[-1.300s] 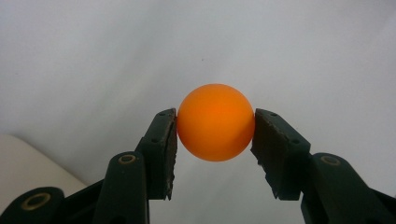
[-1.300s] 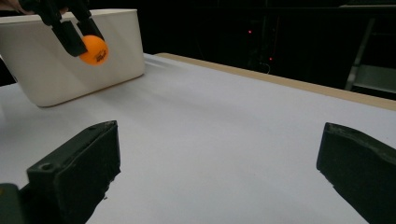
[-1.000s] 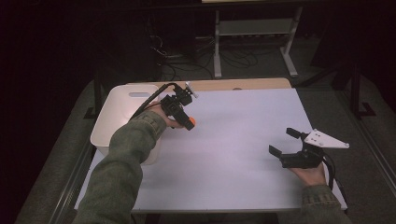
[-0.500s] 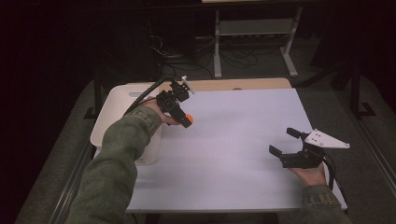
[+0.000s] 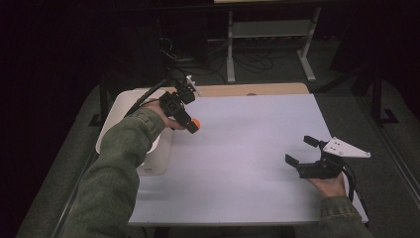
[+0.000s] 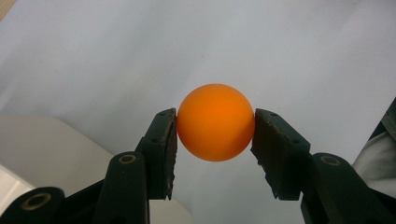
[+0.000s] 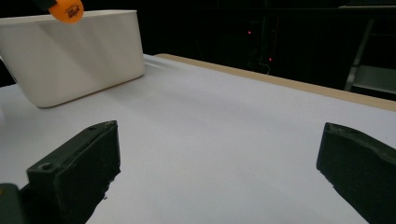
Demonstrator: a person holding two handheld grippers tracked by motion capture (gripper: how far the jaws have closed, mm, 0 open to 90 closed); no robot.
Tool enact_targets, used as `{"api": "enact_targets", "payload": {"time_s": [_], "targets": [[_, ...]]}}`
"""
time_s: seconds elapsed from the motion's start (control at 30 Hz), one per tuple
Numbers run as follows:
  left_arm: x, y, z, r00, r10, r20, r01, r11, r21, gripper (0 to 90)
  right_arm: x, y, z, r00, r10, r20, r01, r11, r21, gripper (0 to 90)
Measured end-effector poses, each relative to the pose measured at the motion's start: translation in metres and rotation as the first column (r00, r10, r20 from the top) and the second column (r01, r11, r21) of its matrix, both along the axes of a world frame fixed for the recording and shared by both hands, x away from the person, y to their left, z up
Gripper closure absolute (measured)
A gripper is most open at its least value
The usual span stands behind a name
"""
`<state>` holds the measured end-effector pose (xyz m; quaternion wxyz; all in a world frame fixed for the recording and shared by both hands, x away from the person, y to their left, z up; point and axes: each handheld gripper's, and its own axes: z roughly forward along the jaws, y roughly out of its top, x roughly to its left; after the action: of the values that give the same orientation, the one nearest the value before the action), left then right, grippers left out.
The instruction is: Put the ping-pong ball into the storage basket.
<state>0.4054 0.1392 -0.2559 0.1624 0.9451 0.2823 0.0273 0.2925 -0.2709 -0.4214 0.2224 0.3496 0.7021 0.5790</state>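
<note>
Left gripper point(image 6: 215, 128): we log it pinching the orange ball point(image 6: 215, 122) between both pads, held above the table point(image 5: 257, 148) just beside the white bin point(image 5: 156, 163).
Right gripper point(image 5: 303, 151): jaws spread wide, nothing between them, resting low at the table's near right.
Ball location: in the left grip, near the bin's rim, seen at point(image 7: 66, 9) in the right gripper view.
Risk: we judge the smooth round ball could squirt out if the pads shift; let go short of the rim, it would roll off across the table.
Hidden: the sleeve point(image 5: 119, 168) covers much of the bin; we cannot see its contents.
</note>
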Motion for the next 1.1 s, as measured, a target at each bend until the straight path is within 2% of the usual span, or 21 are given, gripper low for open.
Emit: {"api": "enact_targets", "payload": {"time_s": [0.37,0.87,1.1], "targets": [[-0.004,0.005,0.013,0.9998,-0.002,0.021,0.002,0.9999,0.010,50.6,0.001,0.000,0.000,1.0000,0.000,-0.001,0.000,1.0000,-0.001,0.0],[-0.009,0.023,0.029,0.9994,0.011,0.033,-0.012,0.9998,0.018,50.7,0.001,0.001,-0.001,1.0000,0.000,-0.005,0.000,1.0000,-0.004,0.0],[-0.012,0.033,0.037,0.9982,0.032,0.051,-0.033,0.9993,0.015,50.6,0.001,0.001,-0.001,1.0000,0.001,-0.006,-0.001,1.0000,-0.008,0.0]]}}
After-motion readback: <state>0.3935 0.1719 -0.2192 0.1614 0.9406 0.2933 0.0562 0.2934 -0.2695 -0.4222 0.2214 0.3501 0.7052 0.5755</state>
